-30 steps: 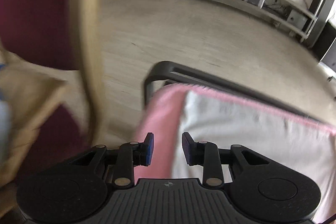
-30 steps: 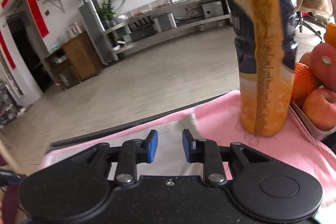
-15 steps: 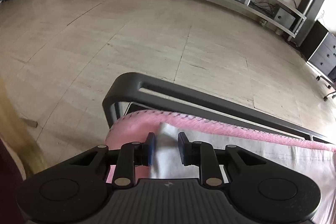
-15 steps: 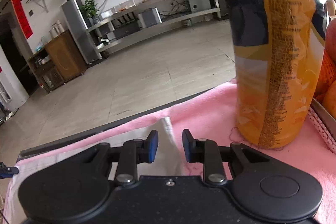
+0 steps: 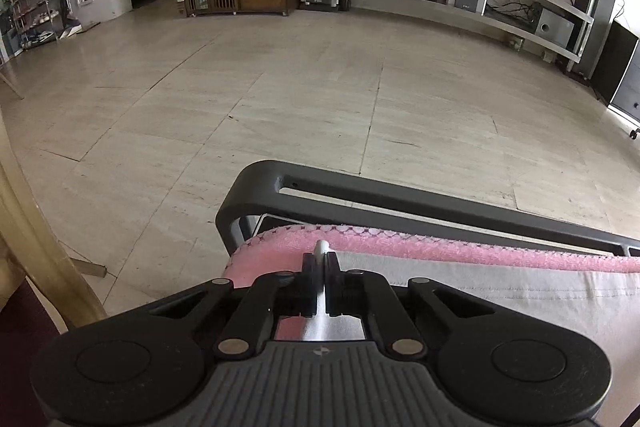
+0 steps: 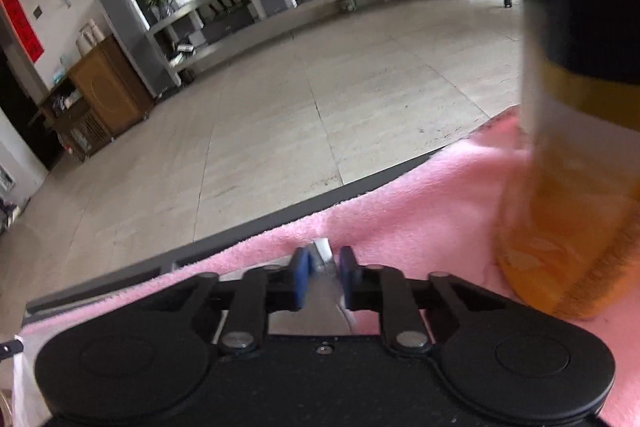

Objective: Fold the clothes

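Note:
A white garment (image 5: 500,291) lies flat on a pink towel (image 5: 440,247) that covers the table. My left gripper (image 5: 320,263) is shut on the garment's far left corner, and a small fold sticks up past the pads. In the right wrist view my right gripper (image 6: 323,263) is at the garment's other far corner (image 6: 322,247). Its jaws are closing, and the white cloth is bunched between the blue pads (image 6: 301,267). The pink towel (image 6: 420,219) spreads around it.
A tall orange and black snack bag (image 6: 568,227) stands on the towel close to the right of my right gripper. The table's dark grey frame (image 5: 400,199) runs along the far edge, with tiled floor beyond. A pale wooden post (image 5: 24,227) stands at the left.
Both grippers came down and forward to the garment's far corners. Their jaws went from open to closed on the white cloth. The snack bag now looms closer at the right.

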Demonstrator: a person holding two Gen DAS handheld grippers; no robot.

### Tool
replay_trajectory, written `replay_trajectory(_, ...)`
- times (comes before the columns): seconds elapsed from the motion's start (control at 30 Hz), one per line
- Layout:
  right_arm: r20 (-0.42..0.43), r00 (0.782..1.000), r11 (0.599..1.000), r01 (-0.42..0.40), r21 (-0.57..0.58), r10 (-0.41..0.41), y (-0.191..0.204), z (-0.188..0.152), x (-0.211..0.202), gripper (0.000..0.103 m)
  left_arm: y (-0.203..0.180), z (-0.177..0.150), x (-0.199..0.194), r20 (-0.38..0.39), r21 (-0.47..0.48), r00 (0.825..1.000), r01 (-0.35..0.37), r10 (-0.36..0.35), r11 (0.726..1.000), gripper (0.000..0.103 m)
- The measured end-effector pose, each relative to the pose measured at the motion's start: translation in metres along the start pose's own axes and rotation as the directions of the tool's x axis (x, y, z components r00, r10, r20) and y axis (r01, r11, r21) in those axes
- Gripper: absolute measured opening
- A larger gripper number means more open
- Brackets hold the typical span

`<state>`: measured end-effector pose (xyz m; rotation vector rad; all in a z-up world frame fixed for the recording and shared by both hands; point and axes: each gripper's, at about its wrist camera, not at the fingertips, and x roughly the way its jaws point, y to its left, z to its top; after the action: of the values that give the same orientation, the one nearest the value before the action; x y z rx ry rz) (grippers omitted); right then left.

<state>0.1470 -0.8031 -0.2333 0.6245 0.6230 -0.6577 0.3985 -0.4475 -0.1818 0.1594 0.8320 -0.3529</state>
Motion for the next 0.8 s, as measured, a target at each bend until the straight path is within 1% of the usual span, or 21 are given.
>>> replay_trajectory(0.1,0.057,0.998,0.999,0.012,-0.053,-0.009,0.011,-0.004,-0.018,0.008,-0.001,-0.001,-0.009,0.021,0.005,1.0,-0.014,0.014,1.0,0.003)
replay_trajectory(0.2,0.109,0.994,0.998,-0.004,-0.069,0.012,0.02,-0.004,-0.053,0.008,-0.001,0.0,-0.033,0.065,0.012,0.998,-0.028,0.027,1.0,0.003)
replay_trajectory(0.33,0.166,0.985,0.996,-0.035,-0.077,0.048,0.027,0.002,-0.107,0.008,-0.004,-0.005,-0.088,0.149,0.056,0.987,-0.06,0.051,0.997,0.003)
replay_trajectory(0.47,0.175,0.983,0.997,-0.043,-0.057,0.053,0.027,0.002,-0.174,0.008,0.003,-0.019,-0.153,0.22,0.049,0.973,-0.079,0.066,0.996,0.003)
replay_trajectory(0.53,0.176,0.982,0.997,-0.052,-0.055,0.061,0.023,-0.003,-0.212,0.008,0.01,-0.033,-0.187,0.25,0.037,0.966,-0.073,0.062,0.997,0.003)
replay_trajectory(0.63,0.156,0.986,0.998,-0.053,-0.039,0.058,0.011,-0.015,-0.261,0.007,0.028,-0.063,-0.233,0.262,0.024,0.964,-0.042,0.035,0.999,0.003)
replay_trajectory(0.67,0.143,0.988,0.998,-0.052,-0.031,0.056,0.006,-0.023,-0.275,0.007,0.034,-0.076,-0.244,0.258,0.025,0.966,-0.033,0.025,0.999,0.003)
replay_trajectory(0.73,0.105,0.993,0.999,-0.046,-0.02,0.048,-0.006,-0.044,-0.299,0.008,0.042,-0.108,-0.264,0.239,0.048,0.971,-0.037,0.024,0.998,0.003)
replay_trajectory(0.8,0.067,0.997,0.999,-0.045,-0.006,0.045,-0.019,-0.075,-0.318,0.008,0.05,-0.142,-0.275,0.204,0.074,0.978,-0.053,0.037,0.996,0.003)
